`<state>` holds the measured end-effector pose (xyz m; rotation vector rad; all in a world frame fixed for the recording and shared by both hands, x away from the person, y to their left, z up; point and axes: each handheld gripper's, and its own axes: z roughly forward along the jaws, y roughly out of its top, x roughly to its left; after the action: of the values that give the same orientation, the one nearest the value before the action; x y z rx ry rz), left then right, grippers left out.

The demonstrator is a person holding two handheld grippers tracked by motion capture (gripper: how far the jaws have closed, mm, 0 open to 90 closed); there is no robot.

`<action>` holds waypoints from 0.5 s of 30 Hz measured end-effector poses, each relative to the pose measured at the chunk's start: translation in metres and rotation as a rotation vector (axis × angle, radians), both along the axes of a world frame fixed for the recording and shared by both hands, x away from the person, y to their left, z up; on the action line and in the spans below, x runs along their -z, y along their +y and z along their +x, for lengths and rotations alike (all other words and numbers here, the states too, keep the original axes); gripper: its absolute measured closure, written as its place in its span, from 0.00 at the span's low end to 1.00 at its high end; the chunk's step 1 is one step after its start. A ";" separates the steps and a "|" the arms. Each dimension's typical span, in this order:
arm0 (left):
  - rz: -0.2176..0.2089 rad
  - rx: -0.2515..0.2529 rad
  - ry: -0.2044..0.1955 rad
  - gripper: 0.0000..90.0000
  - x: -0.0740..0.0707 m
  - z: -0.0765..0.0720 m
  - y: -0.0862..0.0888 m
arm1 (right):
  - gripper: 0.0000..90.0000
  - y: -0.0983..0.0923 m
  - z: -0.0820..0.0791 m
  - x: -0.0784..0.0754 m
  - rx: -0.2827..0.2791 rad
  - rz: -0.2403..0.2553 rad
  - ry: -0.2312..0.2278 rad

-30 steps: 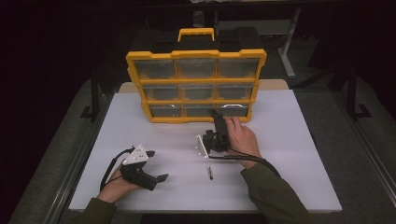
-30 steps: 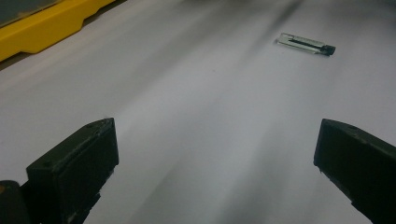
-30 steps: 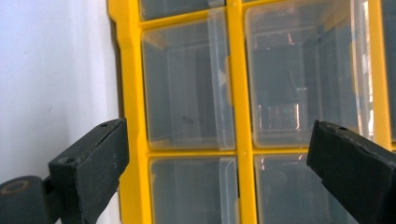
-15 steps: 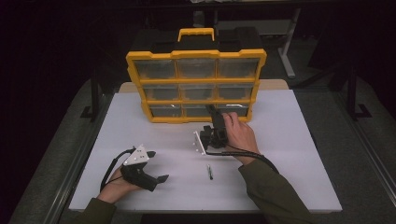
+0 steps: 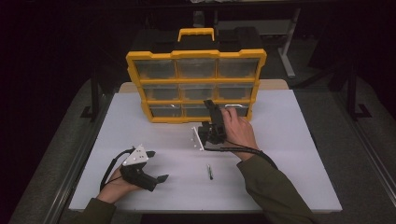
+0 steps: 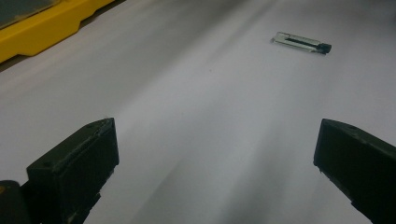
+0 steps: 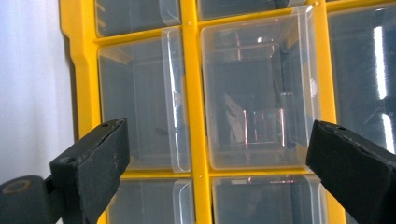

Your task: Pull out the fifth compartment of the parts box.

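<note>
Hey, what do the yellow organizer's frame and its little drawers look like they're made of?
The frame looks like molded plastic, opaque yellow with a low sheen and rounded molded edges. The drawers look like clear hard plastic: you see through their walls, and their rims catch bright glints. Probably plastic, judged by look alone.

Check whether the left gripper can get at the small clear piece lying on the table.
Probably yes: left gripper has its jaws open, and bare table lies between it and the small piece.

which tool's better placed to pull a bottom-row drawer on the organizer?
Right. The right tool is open, up at the organizer, facing its clear drawers. The left tool rests open on the table, well short of it.
</note>
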<state>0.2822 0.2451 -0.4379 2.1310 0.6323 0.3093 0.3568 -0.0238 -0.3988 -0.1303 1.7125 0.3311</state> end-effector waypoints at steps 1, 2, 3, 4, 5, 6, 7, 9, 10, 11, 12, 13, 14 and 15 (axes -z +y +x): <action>-0.003 -0.001 0.000 0.00 0.000 0.000 0.000 | 0.06 0.000 0.000 -0.001 0.000 0.001 -0.002; -0.001 0.000 -0.002 0.00 0.000 0.000 0.000 | 0.06 0.001 0.001 -0.002 0.000 -0.001 -0.004; -0.001 0.000 0.000 0.00 0.000 0.000 0.000 | 0.06 0.001 0.001 -0.002 -0.003 0.000 -0.006; -0.001 0.000 -0.001 0.00 0.000 0.000 0.000 | 0.06 0.001 0.002 -0.003 -0.002 0.002 -0.007; -0.002 -0.001 -0.001 0.00 0.000 0.000 0.000 | 0.06 0.002 0.002 -0.004 0.000 0.004 -0.009; 0.000 0.000 -0.003 0.00 0.000 0.000 0.000 | 0.06 0.002 0.003 -0.005 0.001 0.003 -0.010; 0.001 0.000 -0.003 0.00 0.000 0.000 0.000 | 0.06 0.003 0.003 -0.006 0.000 -0.001 -0.010; 0.000 -0.002 -0.002 0.00 0.000 0.000 0.000 | 0.06 0.003 0.004 -0.008 -0.001 0.002 -0.015; 0.001 -0.001 -0.003 0.00 0.000 0.000 0.001 | 0.06 0.004 0.005 -0.009 0.000 0.003 -0.016; 0.001 -0.001 -0.002 0.00 0.000 0.000 0.001 | 0.06 0.004 0.005 -0.010 -0.002 0.001 -0.017; 0.005 0.001 -0.003 0.00 -0.001 0.000 0.001 | 0.06 0.005 0.006 -0.011 -0.002 0.002 -0.020; 0.006 0.000 -0.004 0.00 -0.001 0.000 0.001 | 0.06 0.005 0.006 -0.011 0.000 0.003 -0.018; 0.004 0.000 -0.003 0.00 -0.001 0.000 0.001 | 0.06 0.005 0.007 -0.012 -0.002 0.002 -0.017; 0.004 0.000 -0.003 0.00 -0.001 0.000 0.001 | 0.06 0.006 0.008 -0.012 -0.003 0.002 -0.021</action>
<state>0.2826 0.2464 -0.4372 2.1342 0.6301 0.3142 0.3646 -0.0183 -0.3867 -0.1340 1.6915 0.3329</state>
